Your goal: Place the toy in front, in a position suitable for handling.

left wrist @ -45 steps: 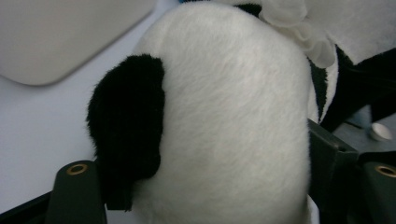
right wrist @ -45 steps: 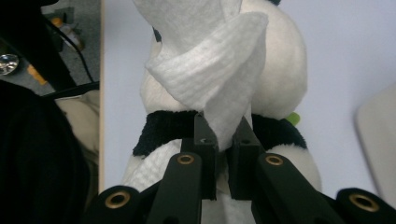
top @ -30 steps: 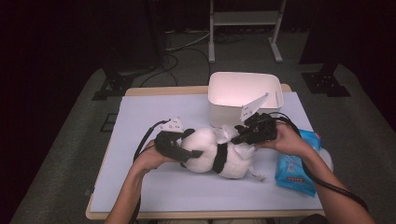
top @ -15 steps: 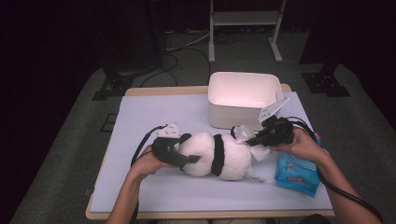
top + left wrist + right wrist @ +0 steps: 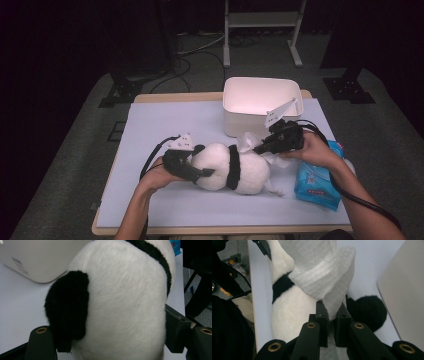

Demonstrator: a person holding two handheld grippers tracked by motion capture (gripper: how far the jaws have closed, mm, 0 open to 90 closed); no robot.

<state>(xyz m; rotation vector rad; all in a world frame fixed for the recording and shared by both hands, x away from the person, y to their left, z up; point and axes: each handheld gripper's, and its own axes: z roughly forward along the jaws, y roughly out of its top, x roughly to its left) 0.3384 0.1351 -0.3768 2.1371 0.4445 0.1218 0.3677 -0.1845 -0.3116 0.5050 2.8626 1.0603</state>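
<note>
White plush with black patches: a toy panda [image 5: 235,170] lies on its side across the near middle of the pale surface [image 5: 150,200], held at both ends. Nearest the person, two forearms enter from the bottom edge of the high view. The left tool [image 5: 192,172] grips the panda's rounded end; in the left gripper view its jaws stand wide apart, one on each side of the plush body [image 5: 120,305], pressing against the fur beside a black patch [image 5: 68,307]. The right tool [image 5: 262,146] meets the panda's other end. In the right gripper view its jaws are drawn narrow and pinch a fold of white ribbed cloth [image 5: 329,282] that rises from the toy, with a black furry part [image 5: 367,310] just beside the jaws. At the person's right, a blue packet [image 5: 317,182] lies on the surface, just beside the right hand [image 5: 312,150]. Farther back, a white tub [image 5: 260,102] stands upright, open at the top, close behind the right tool. Beyond the surface lie a grey floor [image 5: 90,165] and a metal stand [image 5: 262,25].
</note>
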